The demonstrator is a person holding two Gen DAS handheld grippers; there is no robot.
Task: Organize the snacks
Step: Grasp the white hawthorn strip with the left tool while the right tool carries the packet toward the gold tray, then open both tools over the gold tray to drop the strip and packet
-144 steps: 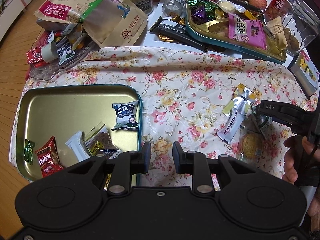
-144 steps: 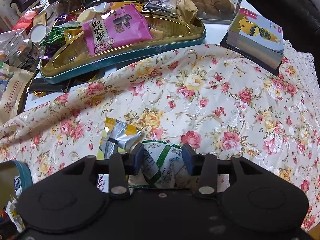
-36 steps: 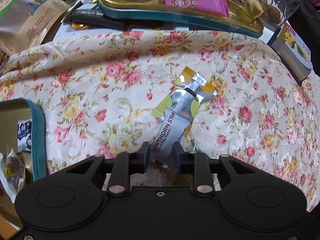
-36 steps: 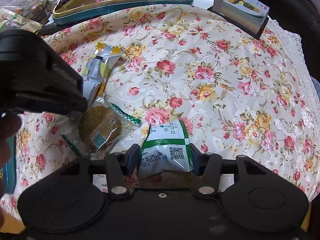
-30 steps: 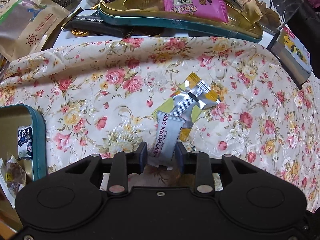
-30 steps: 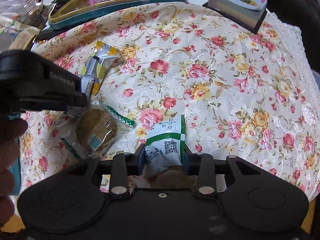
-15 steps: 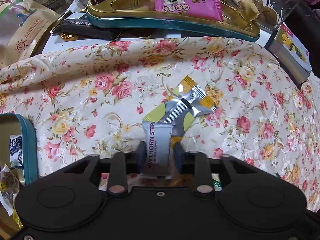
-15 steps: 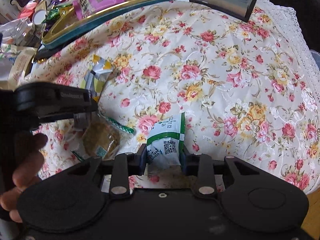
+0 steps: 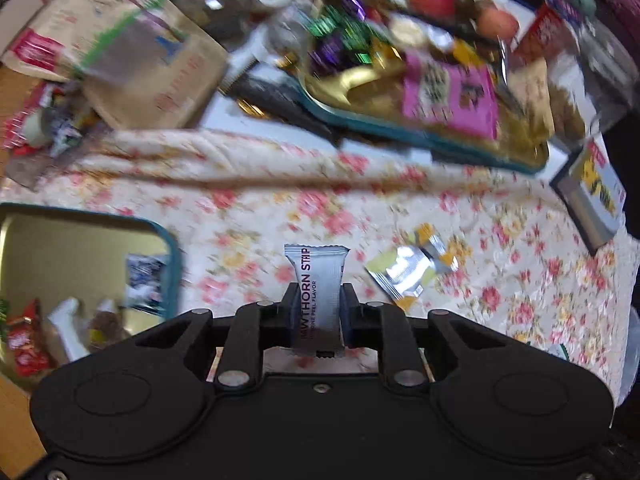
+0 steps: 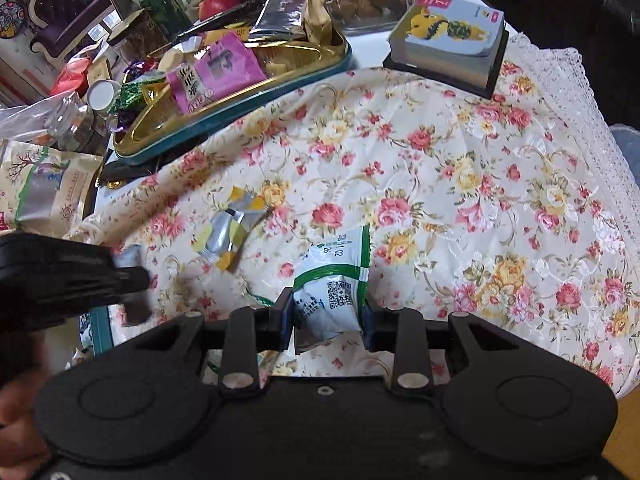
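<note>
— Both tools were closed on packets: the left tool (image 9: 319, 308), its jaws having just closed further, pinched the hawthorn strip (image 9: 319, 296) clear of the floral cloth (image 9: 280, 208); the right tool (image 10: 326, 316) clamped a green-and-white pouch (image 10: 332, 292).

— How would they handle?

— Light, soft, slick foil, I'd judge — the puffy pouch could squirm, so hold at mid-body or the crimped seam.

— What did each view add?

— Left showed the gold tray (image 9: 174, 264) with snacks inside, though blurred; right barely caught its rim. Right showed the far tray (image 10: 240, 96) sharply. Between them, on the counter, lay a silver-and-yellow packet (image 10: 230, 232).
</note>
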